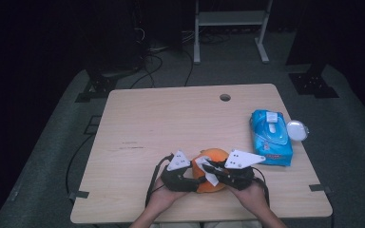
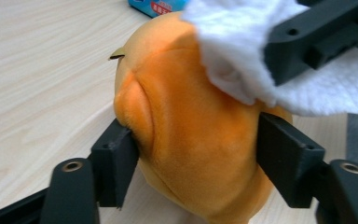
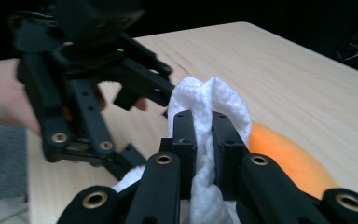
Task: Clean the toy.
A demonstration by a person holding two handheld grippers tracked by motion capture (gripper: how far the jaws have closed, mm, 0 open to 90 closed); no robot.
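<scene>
We see an orange plush toy (image 1: pixel 211 171) sitting on the near edge of the wooden table (image 1: pixel 171 118), between the two hands. The left gripper (image 2: pixel 196 149) has its jaws partway closed on the toy's sides, pads pressing into the soft fabric (it dents slightly on one side). The right gripper (image 3: pixel 204 128) has its jaws nearly together, pinching a folded white wipe (image 3: pixel 209 100) that rests against the top of the toy. In the left gripper view the wipe (image 2: pixel 242 42) drapes over the toy's upper part. Farther right on the table lies a blue wipe pack (image 1: pixel 271 137), well apart from the toy.
</scene>
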